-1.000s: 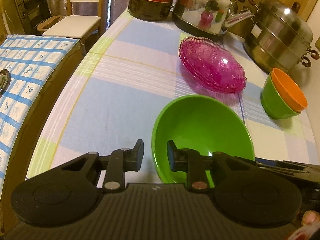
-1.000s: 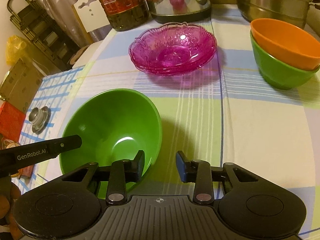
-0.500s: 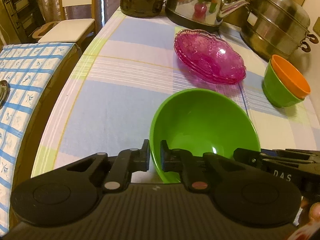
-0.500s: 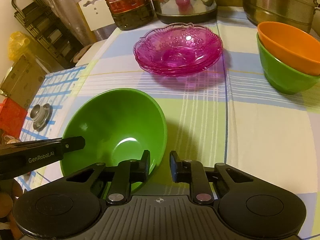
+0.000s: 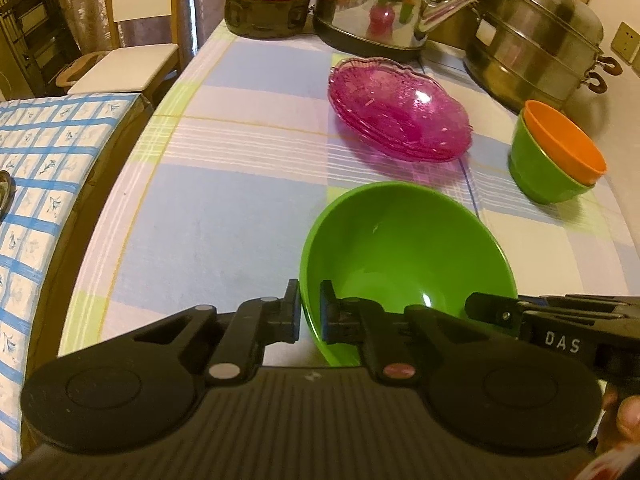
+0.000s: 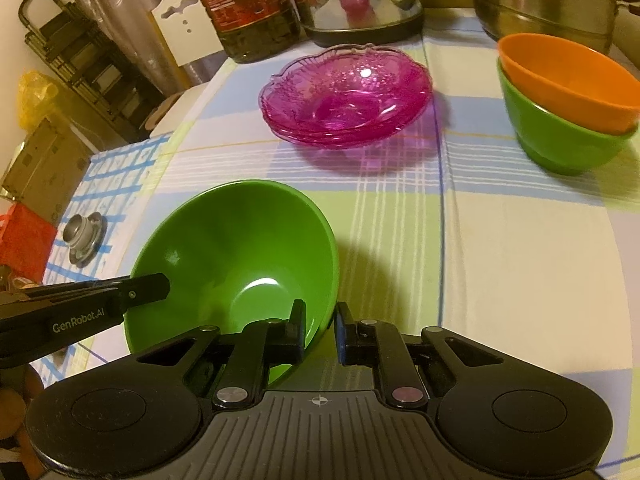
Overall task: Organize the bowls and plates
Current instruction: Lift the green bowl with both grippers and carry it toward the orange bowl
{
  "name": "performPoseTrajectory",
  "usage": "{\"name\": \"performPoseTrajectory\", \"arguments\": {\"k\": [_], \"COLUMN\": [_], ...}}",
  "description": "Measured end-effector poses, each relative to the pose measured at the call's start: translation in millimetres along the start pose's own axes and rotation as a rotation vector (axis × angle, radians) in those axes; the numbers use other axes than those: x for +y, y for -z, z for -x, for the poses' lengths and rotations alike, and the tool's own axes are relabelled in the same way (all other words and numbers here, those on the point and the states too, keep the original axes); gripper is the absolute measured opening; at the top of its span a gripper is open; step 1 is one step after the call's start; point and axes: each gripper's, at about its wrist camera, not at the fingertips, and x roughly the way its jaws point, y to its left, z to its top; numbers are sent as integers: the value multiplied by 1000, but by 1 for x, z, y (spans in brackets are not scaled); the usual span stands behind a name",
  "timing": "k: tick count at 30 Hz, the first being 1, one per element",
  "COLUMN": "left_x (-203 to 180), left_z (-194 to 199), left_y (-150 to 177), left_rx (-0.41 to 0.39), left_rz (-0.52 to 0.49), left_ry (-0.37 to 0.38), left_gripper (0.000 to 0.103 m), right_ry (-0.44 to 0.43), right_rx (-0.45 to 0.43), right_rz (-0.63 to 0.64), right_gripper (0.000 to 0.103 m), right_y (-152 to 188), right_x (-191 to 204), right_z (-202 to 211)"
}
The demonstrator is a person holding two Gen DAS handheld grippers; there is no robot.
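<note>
While both grippers straddled its rim, the big green bowl (image 5: 408,256) sat on the checked tablecloth (image 5: 224,216) near the front edge, tilted w/ its mouth facing the cameras.

L gripper (image 5: 310,314): jaws pinched on the bowl's near-left rim, one finger outside the wall, the other inside. No gap visible betw. pads and plastic, so judged clenched on the rim.

R gripper (image 6: 320,334): jaws astride the near-right rim, one finger inside, one outside. A sliver of gap seemed to show on the outer side, so closed or nearly so; contact on that pad couldn't be fully confirmed, but it read as grasping the bowl.

Key relation: the stack of small bowls, orange bowl (image 6: 568,80) nested in a green one (image 6: 560,144), stood toward the back-right corner, well apart from the held bowl. It lay fwd and right of both grippers, nearer the R one. The pink glass plates (image 6: 346,98), stacked, sat betw. the held bowl and the kettle (image 5: 384,4) at the back edge, roughly straight ahead.

Judgement: the held bowl looked wider than the stacked pair, so it prob. can't nest on top; it may need to go under or beside them. Either way, travel would be fwd-right, clearing the pink plates. Two-point rim grip on smooth plastic: slip risk if one side lets go early.
</note>
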Motion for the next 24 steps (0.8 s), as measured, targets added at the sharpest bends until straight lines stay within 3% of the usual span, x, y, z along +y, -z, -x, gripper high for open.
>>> {"name": "performPoseTrajectory", "arguments": {"k": [24], "left_x": [-105], "left_z": [22], "left_y": [5], "left_rx": [-20], "left_rz": [-130], "left_ry": [114], "left_gripper": [8], "right_ry": [96], "right_rx": [-102], "right_rz": [-88], "right_gripper": [14], "right_y": [22], "right_x": [-72], "right_z": [87]}}
